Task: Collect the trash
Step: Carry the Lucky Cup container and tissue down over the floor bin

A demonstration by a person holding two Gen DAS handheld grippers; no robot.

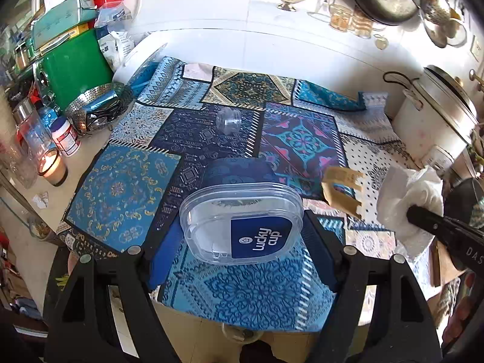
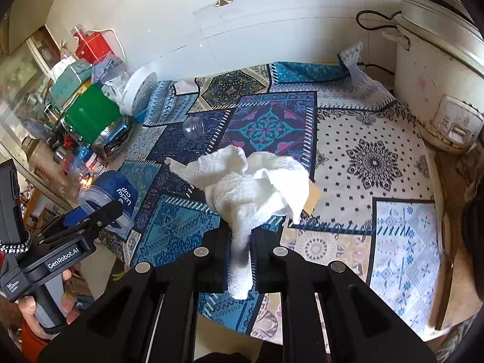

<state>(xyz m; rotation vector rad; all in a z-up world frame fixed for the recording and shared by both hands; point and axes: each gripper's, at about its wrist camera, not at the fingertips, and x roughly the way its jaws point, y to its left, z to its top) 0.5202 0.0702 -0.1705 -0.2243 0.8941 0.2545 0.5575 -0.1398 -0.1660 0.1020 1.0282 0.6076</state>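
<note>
- My left tongs (image 1: 242, 236) hold a clear plastic "lucky cup" tub (image 1: 242, 220) between wide-set blue pads, low in the middle of the left view; I can't make out anything inside it.
- My right tongs (image 2: 240, 260) are pinched tight on a crumpled white paper towel (image 2: 251, 184), which fans out above the jaws in the centre of the right view.
- Both hang above the patterned blue tablecloth (image 1: 121, 187).
- A small clear plastic cup (image 1: 228, 121) lies on its side on the cloth, upper middle, looking empty.
- A piece of brown cardboard (image 1: 341, 193) lies right of the tub.
- Left edge: a lit candle in a glass (image 1: 53, 166), a perforated steel basket (image 1: 90, 109) with a blue foil packet in it, and a green tin (image 1: 78, 66).
- Upper right: a white rice cooker (image 2: 435, 69), lid closed.
</note>
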